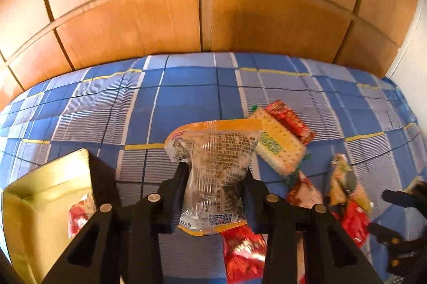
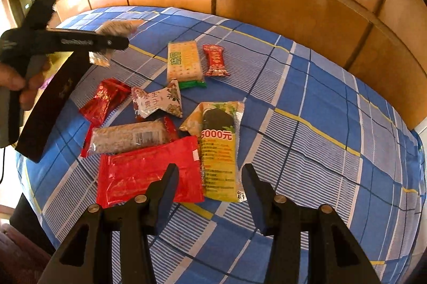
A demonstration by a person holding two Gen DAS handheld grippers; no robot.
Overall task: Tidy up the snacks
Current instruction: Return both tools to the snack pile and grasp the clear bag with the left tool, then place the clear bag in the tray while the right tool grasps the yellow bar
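Observation:
My left gripper is shut on a clear snack packet with orange edges, held above the blue checked cloth. A gold-lined box with a red snack inside stands at the lower left. My right gripper is open and empty, low over a big red packet and a yellow-green packet. Several more snacks lie on the cloth: a cracker pack, a small red bar, a white flowered packet. The left gripper shows in the right wrist view with its packet.
A wooden panelled wall stands behind the cloth-covered surface. The box's dark side stands at the left in the right wrist view. The right gripper's fingers show at the right edge of the left wrist view.

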